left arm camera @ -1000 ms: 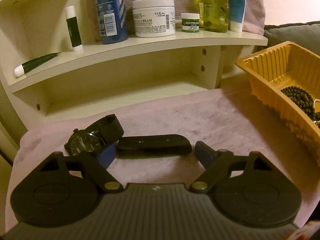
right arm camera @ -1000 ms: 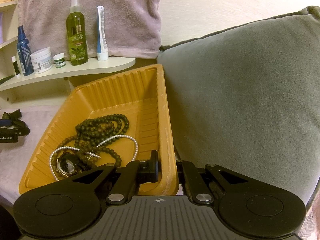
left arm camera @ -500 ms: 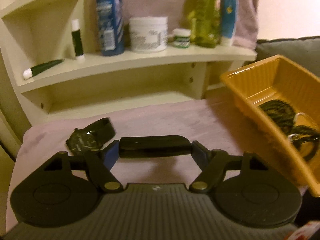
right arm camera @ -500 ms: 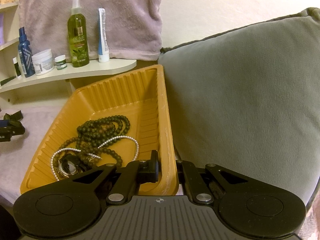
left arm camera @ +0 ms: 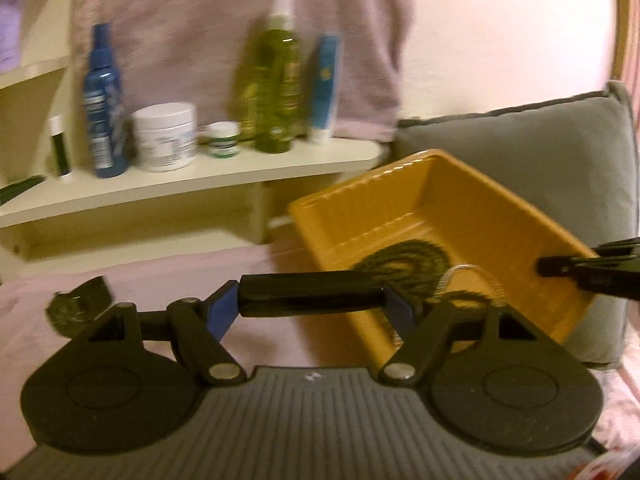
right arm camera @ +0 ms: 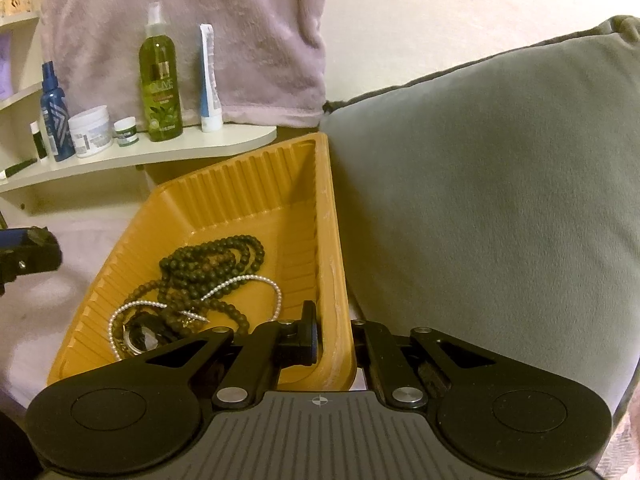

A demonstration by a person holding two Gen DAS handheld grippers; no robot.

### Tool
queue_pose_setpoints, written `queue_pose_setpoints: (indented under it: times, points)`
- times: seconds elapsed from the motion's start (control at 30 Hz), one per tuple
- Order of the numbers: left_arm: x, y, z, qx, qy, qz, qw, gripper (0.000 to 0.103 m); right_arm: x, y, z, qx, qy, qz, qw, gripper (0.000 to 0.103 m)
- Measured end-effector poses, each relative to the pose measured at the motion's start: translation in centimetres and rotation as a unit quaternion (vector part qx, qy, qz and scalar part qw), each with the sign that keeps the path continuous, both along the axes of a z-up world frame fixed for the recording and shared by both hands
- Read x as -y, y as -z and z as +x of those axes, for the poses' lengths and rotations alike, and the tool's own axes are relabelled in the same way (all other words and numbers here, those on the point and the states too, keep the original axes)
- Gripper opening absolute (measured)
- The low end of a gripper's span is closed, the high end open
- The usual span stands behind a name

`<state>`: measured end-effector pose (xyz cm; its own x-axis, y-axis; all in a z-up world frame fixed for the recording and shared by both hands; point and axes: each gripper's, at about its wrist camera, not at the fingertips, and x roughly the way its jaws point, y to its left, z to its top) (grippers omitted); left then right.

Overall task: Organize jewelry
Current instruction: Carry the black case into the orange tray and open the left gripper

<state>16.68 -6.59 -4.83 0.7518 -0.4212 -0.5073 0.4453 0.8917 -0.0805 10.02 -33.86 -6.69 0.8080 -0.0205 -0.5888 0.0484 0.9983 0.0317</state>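
My left gripper is shut on a black bar-shaped case, held lengthwise between the blue pads and lifted near the left rim of the orange tray. A black watch lies on the pink cloth at the left. My right gripper is shut on the tray's near right wall. Inside the tray lie dark bead necklaces, a pearl strand and a watch. The left gripper shows at the left edge of the right wrist view.
A cream shelf holds bottles, a white jar, a small green pot and a tube. A pink towel hangs behind. A grey cushion presses against the tray's right side. The pink cloth covers the surface.
My left gripper closed on the black case, lifted it off the cloth and swung right toward the orange tray. The black watch stayed behind. My right gripper kept its hold on the tray.
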Motion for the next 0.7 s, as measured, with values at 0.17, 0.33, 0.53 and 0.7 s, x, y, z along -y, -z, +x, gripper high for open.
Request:
queue_pose_setpoints:
  times: [0.17, 0.33, 0.53, 0.7]
  points:
    - [2.1, -0.1, -0.8, 0.001, 0.03, -0.004, 0.9995, 0.074, -0.1, -0.2, -0.1, 0.003, -0.002, 0.003, 1.0, 0.004]
    - [3.4, -0.1, -1.4, -0.002, 0.062, -0.005, 0.9981, 0.074, -0.1, -0.3, -0.2, 0.005, -0.002, 0.005, 1.0, 0.004]
    - [4.2, 0.2, -2.0, -0.01, 0.088, -0.004, 0.9961, 0.074, -0.1, -0.4, -0.2, 0.006, -0.002, 0.006, 1.0, 0.004]
    - [4.7, 0.7, -2.2, -0.02, 0.092, -0.004, 0.9955, 0.074, -0.1, -0.3, -0.2, 0.006, -0.002, 0.006, 1.0, 0.004]
